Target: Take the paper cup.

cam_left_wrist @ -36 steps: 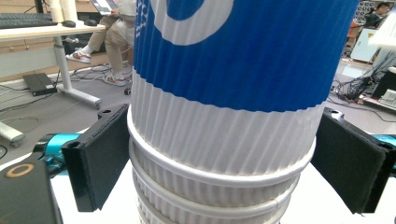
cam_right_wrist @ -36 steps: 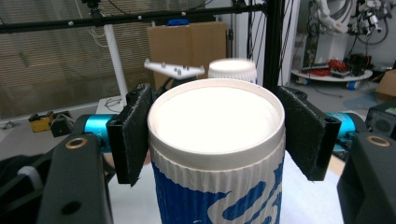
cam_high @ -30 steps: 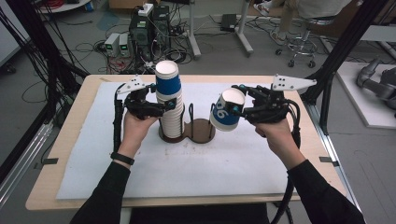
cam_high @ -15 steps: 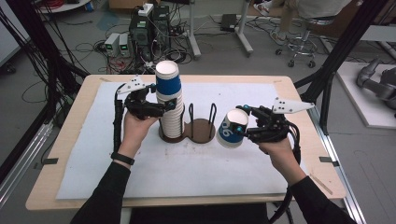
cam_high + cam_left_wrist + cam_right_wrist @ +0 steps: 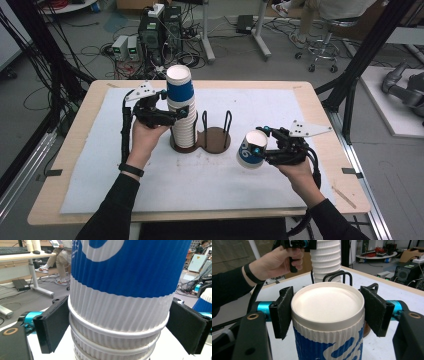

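White matting on the table (image 5: 280, 115) is awaiting the cup (image 5: 251, 149) that the right gripper (image 5: 264, 148) is clamping bottom-up and tilted, risking a topple, while the left gripper (image 5: 176, 114) is gripping the stack of cups (image 5: 182, 107).

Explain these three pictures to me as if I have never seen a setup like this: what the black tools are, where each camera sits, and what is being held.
A person holds a two-jaw tool in each hand; no robot arm is involved. The wide picture comes from a camera above the table. The other two come from cameras riding on each tool, looking along its black jaws. On the table's white mat stands a brown holder carrying a tall stack of cups. The left tool has its pads on either side of that stack. The right tool is clamped on a single cup, blue and white, held upside down, its white base facing that tool's camera.
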Action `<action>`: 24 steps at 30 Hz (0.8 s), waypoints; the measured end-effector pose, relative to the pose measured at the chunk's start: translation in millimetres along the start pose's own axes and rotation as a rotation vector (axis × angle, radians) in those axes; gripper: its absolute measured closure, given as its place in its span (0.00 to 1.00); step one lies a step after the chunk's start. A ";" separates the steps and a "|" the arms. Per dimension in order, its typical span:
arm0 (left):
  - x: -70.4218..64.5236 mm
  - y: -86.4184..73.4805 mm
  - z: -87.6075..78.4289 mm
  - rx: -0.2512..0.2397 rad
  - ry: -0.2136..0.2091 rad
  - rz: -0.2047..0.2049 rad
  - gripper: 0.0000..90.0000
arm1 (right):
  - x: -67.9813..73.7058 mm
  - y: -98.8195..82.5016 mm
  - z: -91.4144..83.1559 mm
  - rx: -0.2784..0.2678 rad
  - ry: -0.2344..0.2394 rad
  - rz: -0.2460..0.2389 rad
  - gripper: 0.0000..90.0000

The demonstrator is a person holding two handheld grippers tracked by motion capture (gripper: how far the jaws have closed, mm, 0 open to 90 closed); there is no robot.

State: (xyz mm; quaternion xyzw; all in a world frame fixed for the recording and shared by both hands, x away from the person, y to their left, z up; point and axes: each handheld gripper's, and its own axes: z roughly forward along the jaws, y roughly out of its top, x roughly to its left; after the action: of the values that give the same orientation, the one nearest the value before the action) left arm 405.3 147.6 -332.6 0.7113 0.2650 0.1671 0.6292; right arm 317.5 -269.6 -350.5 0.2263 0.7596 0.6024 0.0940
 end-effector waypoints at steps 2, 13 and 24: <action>0.2 0.0 -0.3 0.001 -0.001 0.001 0.12 | -0.7 -1.6 0.7 0.005 -0.003 0.001 0.35; -1.3 0.9 -1.4 0.014 0.007 0.009 0.11 | -2.6 -2.5 -0.1 -0.003 -0.008 0.004 0.35; -9.5 6.5 -27.6 0.004 0.056 0.033 0.08 | -4.9 -2.3 -0.1 -0.008 -0.010 0.002 0.35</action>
State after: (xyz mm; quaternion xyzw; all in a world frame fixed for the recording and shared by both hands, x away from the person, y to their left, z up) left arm 383.0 163.9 -321.2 0.7120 0.2709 0.1967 0.6172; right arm 321.2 -272.4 -353.3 0.2297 0.7565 0.6045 0.0980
